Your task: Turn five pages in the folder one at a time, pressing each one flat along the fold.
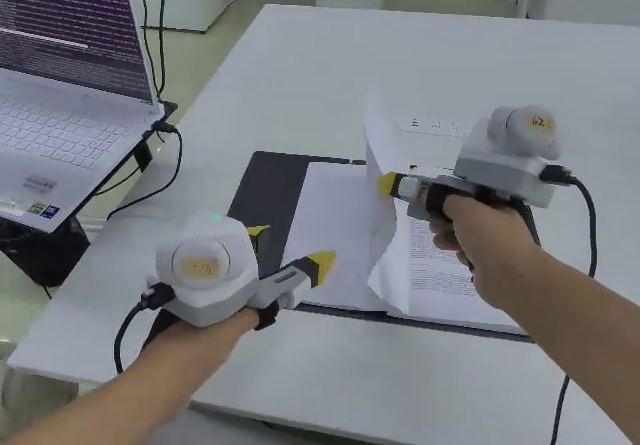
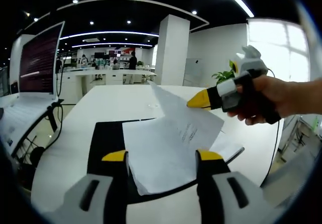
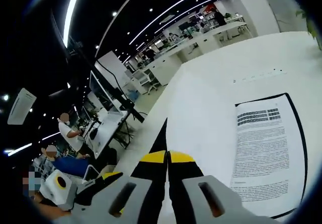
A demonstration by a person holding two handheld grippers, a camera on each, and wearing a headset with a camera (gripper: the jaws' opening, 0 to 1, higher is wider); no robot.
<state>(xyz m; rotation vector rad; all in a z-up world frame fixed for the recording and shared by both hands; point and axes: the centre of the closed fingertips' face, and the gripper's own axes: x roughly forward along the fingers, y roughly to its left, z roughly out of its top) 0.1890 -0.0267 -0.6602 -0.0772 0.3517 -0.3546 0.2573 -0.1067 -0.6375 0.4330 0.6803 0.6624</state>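
Head view shows the folder [image 1: 265, 190] lying open on the white table [image 1: 420, 55], with a laptop [image 1: 60, 65] at the far left. Your right gripper [image 1: 385, 183] is clamped on the upper edge of 1 page [image 1: 383, 230], which stands nearly upright over the middle of the folder. In the right gripper view the jaws meet with no gap. Your left gripper [image 1: 290, 246] hovers over the near left corner of the folder, jaws spread wide and holding nothing, just above the left sheets [image 1: 335, 220].

You look to be midway through 1 turn. How many of the 5 are done cannot be told from here.

To finish this turn well:
- Carry the page leftward in a smooth arc and keep the pull gentle, so it does not tear at the binding.
- Check that you hold 1 sheet, not 2. The printed sheet [image 3: 261, 148] on the right should stay lying flat.
- Lay the page down on the left sheets before you release the pinch.
- Then bring your left gripper to the fold and press along it from near to far, so the page lies flat.
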